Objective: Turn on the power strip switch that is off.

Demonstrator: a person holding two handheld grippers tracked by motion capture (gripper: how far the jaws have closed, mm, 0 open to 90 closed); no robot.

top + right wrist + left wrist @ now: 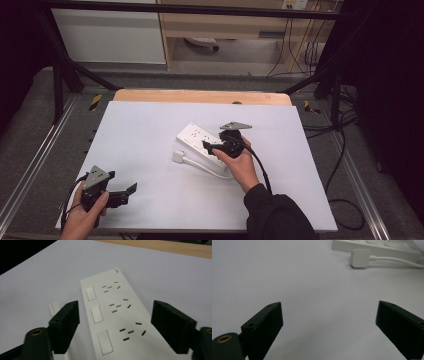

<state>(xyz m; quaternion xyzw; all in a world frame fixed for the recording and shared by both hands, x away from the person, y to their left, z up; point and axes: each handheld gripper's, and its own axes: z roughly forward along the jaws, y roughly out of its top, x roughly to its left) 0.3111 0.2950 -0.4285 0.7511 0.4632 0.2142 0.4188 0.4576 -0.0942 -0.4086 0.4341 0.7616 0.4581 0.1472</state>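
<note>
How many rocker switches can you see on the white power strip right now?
3 white rectangular rocker switches, in a row along one long side of the white plastic power strip: far, middle and nearest the right gripper. More may sit below the frame's edge.

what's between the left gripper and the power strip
Bare white table, then the white plug lying just before the power strip, as the left gripper view shows. The left gripper is open.

White table sheet [150,145], wooden edge [200,96] behind — cables [345,150] rightward.
</note>
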